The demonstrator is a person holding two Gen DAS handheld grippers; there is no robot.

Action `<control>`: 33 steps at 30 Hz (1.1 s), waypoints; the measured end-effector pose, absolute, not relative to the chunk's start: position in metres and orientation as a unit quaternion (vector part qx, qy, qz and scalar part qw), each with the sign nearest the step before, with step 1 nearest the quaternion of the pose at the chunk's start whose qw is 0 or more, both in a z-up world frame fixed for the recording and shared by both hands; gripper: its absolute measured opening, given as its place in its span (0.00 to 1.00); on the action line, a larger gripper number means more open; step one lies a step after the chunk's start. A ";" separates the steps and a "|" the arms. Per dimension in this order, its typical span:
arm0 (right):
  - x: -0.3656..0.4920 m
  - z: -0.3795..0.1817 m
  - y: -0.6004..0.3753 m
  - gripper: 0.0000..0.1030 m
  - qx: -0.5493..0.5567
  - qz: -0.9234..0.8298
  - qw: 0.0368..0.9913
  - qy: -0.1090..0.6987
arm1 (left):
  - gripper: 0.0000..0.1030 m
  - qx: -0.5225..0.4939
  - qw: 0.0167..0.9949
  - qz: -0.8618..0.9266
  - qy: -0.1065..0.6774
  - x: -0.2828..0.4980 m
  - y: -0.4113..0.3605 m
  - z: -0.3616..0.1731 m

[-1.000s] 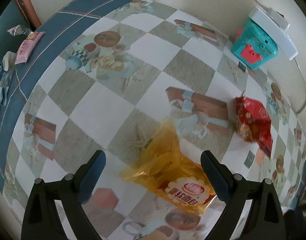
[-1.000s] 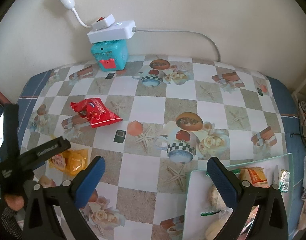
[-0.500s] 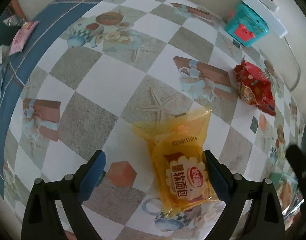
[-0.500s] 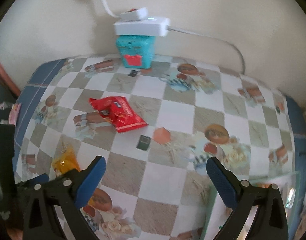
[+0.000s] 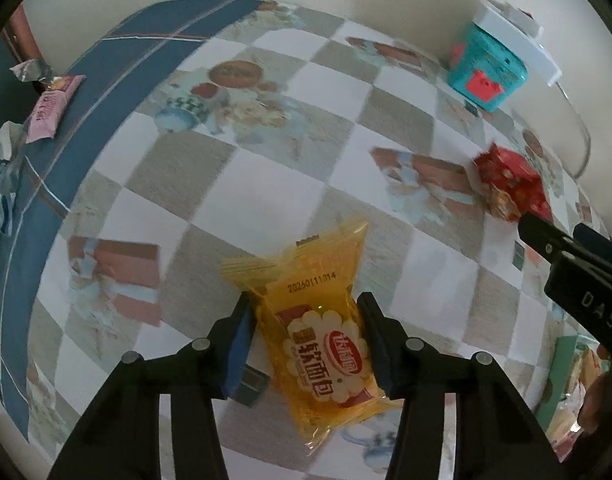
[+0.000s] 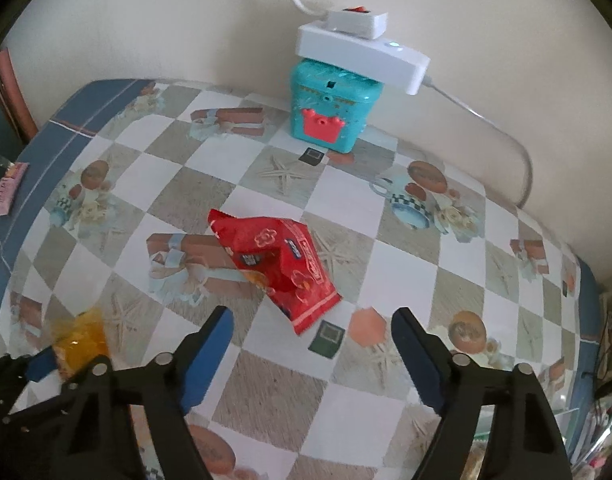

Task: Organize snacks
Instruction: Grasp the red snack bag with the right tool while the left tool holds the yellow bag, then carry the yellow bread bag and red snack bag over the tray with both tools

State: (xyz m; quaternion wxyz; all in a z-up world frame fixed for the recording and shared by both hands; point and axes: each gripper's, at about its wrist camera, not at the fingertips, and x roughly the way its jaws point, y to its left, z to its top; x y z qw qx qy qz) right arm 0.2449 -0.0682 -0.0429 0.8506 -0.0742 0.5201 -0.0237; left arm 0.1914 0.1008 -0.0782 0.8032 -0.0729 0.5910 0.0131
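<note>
The left wrist view showed the left gripper (image 5: pixel 306 322) clamped on a yellow bread packet (image 5: pixel 326 324), its blue pads pressed against either side of the glossy, crinkled translucent wrapper, whose printed date and round red-and-white logo were legible there alone; from the right wrist view the same packet (image 6: pixel 79 342) was only a blurred yellow patch at the near left, beside the left gripper's dark frame; the right gripper (image 6: pixel 312 334) stood with its jaws spread wide and holding nothing, just short of a red snack bag (image 6: pixel 279 264), a shiny foil pouch lying puckered near the middle of the table (image 6: pixel 177 184), whose smooth cloth was checked in white and grey with a blue border; that view gave the bag in full, while the left view caught it (image 5: pixel 510 182) small at the far right; a boxy teal container (image 6: pixel 332 114) with a red crown-shaped plate stood at the far edge under a white power strip (image 6: pixel 362 54); a pink wrapper (image 5: pixel 51 106) lay at the far left.
</note>
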 end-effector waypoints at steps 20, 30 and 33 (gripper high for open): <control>0.274 -0.074 -0.048 0.46 -0.115 -0.029 0.834 0.539 | 0.47 -0.082 0.804 0.063 0.585 0.217 0.141 -0.083; 0.210 -0.039 -0.081 0.46 -0.056 -0.025 0.852 0.520 | 0.42 -0.088 0.798 0.047 0.594 0.195 0.111 -0.063; 0.180 -0.024 -0.098 0.46 -0.018 -0.027 0.859 0.511 | 0.42 -0.088 0.798 0.034 0.595 0.179 0.095 -0.048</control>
